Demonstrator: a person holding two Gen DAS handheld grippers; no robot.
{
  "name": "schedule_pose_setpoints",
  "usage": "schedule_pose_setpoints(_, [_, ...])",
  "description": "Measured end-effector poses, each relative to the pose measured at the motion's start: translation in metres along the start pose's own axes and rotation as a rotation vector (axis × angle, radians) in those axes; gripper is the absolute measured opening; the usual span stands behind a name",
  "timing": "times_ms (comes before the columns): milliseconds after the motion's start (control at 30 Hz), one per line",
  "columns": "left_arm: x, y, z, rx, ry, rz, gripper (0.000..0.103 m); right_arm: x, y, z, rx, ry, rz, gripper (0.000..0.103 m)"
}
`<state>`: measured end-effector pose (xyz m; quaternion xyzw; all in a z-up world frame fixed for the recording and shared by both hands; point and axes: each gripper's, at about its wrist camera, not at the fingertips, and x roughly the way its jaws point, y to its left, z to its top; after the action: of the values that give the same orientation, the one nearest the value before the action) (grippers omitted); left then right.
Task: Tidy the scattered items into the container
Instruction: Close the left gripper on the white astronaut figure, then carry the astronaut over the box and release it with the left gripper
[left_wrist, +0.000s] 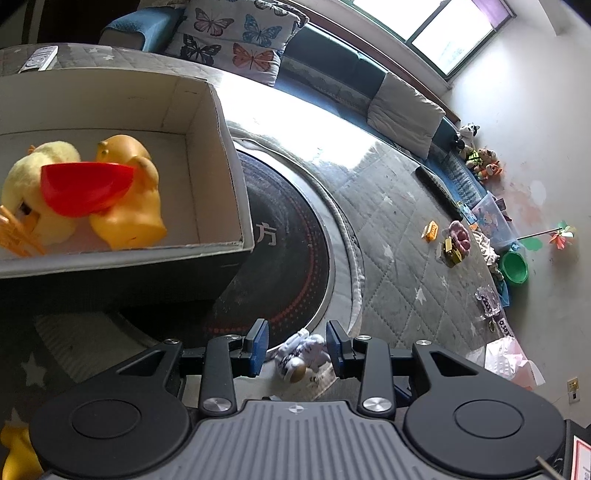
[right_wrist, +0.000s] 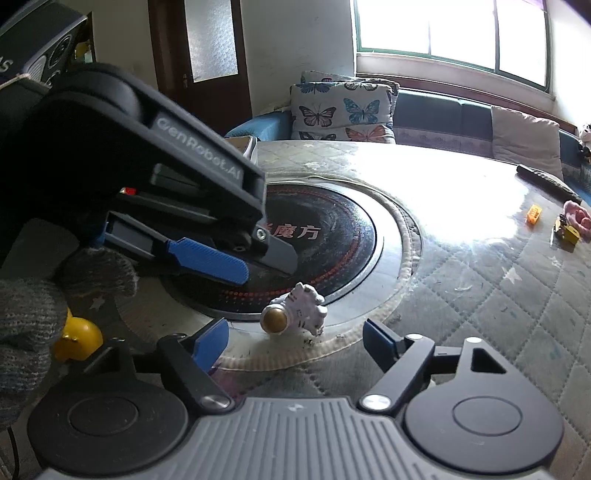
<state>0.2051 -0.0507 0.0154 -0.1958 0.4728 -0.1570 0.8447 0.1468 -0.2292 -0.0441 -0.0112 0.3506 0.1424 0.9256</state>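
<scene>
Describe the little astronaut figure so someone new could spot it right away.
Find the round black cooktop set into the quilted table. At its near rim lies a small white astronaut figure on its side. Unlike the yellow toys nearby, it has a gold visor.

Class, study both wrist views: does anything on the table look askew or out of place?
Yes. The astronaut figurine lies tipped on its side at the black disc's rim, outside the box.

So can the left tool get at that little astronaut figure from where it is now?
Probably yes. The left tool is open, and the astronaut figure lies on the table in line with the gap between its fingers. Nothing sits between them; the right tool, also open, faces the figure from another side.
</scene>
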Motion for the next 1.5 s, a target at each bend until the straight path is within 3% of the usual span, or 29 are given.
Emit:
schedule_pose_setpoints(600, [0.024, -0.003, 0.004, 0.007, 0.051, 0.017, 0.038, 0.009, 0.001, 0.003, -0.02, 0.006, 0.023, 0.042])
schedule_pose_setpoints(1133, [0.005, 0.004, 0.001, -0.022, 0.035, -0.036, 0.036, -0.005, 0.014, 0.007, -0.044, -0.028, 0.035, 0.041])
schedule_pose_setpoints(1500, [-0.045, 0.014, 0.011, -0.035, -0.075, -0.064, 0.036, -0.027, 0.037, 0.027, -0.105, -0.111, 0.078, 0.041])
